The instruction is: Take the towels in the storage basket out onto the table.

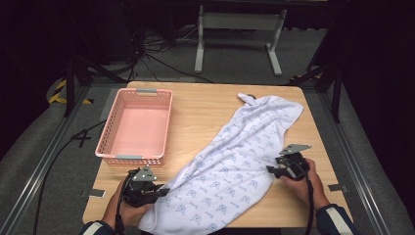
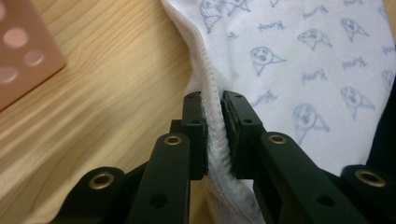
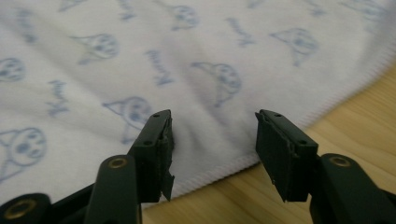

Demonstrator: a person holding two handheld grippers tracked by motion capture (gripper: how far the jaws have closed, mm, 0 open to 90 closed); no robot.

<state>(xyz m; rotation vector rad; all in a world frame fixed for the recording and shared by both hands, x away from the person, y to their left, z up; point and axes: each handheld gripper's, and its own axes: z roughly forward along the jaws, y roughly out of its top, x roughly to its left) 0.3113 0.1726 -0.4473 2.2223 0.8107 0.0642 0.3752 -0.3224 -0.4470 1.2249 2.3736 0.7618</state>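
A white towel [image 1: 240, 156] printed with small blue figures is spread slantwise across the wooden bench [image 1: 205, 105], from the far right corner down to the near edge. Its hemmed edge is grasped between the clenched jaws of the left gripper [image 2: 214, 135] at the near left. The right gripper [image 3: 212, 149] is held at the towel's right edge, its jaws parted over the hem and pressing on nothing. A pink basket [image 1: 115, 147] stands to the left, apart from the towel.

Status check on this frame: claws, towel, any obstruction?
Left claw clamped on towel hem. Right claw open over opposite edge. Pink basket off to the side, nothing blocking.
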